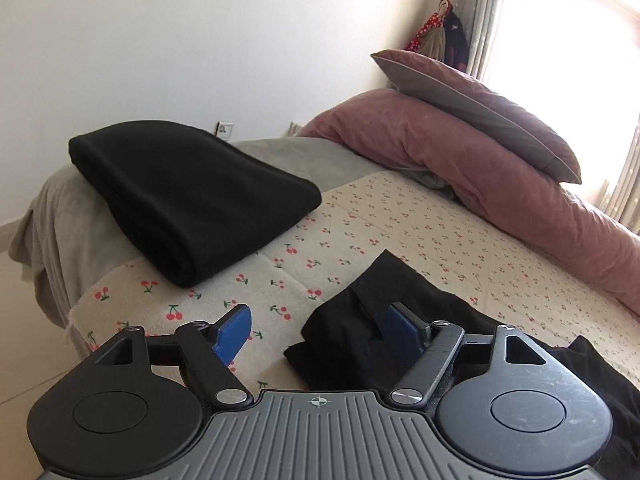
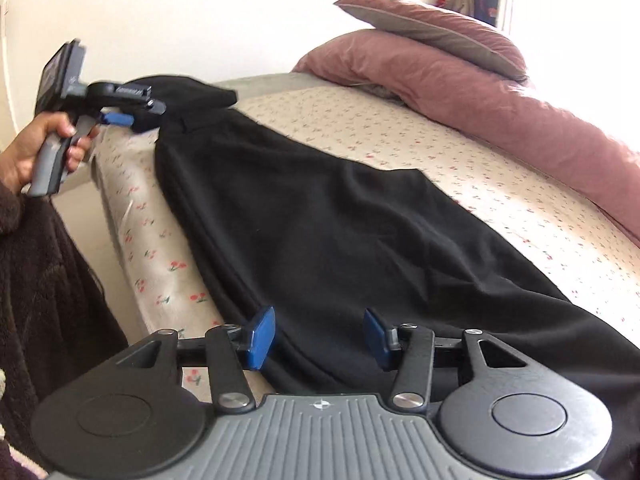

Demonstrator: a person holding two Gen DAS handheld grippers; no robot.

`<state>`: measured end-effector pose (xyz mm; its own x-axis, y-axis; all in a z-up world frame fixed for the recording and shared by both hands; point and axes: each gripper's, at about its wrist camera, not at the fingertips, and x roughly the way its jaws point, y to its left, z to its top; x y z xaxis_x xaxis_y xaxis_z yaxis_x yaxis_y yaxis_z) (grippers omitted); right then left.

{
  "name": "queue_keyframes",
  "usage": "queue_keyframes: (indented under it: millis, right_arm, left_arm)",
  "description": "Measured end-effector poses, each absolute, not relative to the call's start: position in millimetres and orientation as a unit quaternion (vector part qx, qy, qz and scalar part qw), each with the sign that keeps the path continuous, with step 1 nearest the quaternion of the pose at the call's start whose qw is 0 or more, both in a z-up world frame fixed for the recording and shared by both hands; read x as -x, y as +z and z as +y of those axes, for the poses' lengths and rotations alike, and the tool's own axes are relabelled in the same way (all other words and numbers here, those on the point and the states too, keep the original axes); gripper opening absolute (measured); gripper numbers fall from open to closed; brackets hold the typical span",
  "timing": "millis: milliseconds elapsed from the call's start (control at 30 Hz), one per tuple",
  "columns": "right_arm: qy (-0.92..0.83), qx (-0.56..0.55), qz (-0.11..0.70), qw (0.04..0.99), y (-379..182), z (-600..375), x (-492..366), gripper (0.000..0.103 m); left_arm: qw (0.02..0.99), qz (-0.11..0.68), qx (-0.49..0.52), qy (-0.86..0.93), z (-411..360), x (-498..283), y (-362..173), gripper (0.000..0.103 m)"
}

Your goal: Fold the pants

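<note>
both tongs, left (image 1: 316, 330) & right (image 2: 318, 338), are seen released; black pants (image 2: 320, 216) lie flat on bed just ahead, cuff by left pad. uneven regrip could skew the fold.

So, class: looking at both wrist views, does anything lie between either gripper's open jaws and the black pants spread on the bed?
Nothing visible does. The right gripper sits directly over the pants, and the left gripper is at their far end, one finger against the cloth.
</note>
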<state>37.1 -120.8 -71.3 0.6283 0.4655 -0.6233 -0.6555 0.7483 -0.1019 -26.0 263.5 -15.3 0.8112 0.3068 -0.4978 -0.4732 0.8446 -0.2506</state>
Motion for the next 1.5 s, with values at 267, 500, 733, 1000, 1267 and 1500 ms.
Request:
queue_keyframes:
  millis: [267, 500, 733, 1000, 1267, 1500]
  right_arm:
    - [0.131, 0.124, 0.295, 0.938, -72, -189, -65, 0.062]
    - [0.017, 0.077, 0.315, 0.946, -85, -247, -88, 0.064]
    - [-0.070, 0.043, 0.313, 0.946, -99, -299, -110, 0.062]
    - [-0.132, 0.020, 0.321, 0.938, -122, -339, -143, 0.052]
    - [-0.167, -0.009, 0.312, 0.935, -115, -368, -148, 0.002]
    - [-0.220, -0.145, 0.270, 0.926, -100, -435, -91, 0.001]
  left_arm:
    - [0.946, 0.270, 0.169, 0.062, 198, -7, -15, 0.086]
    - [0.935, 0.327, 0.130, -0.052, 122, -39, -31, 0.087]
    - [0.920, 0.348, 0.057, -0.170, 32, -55, -33, 0.088]
    - [0.879, 0.341, -0.007, -0.334, -65, -49, -48, 0.088]
    - [0.854, 0.302, -0.022, -0.424, -95, -31, -54, 0.085]
    - [0.831, 0.295, -0.032, -0.471, -101, -27, -61, 0.054]
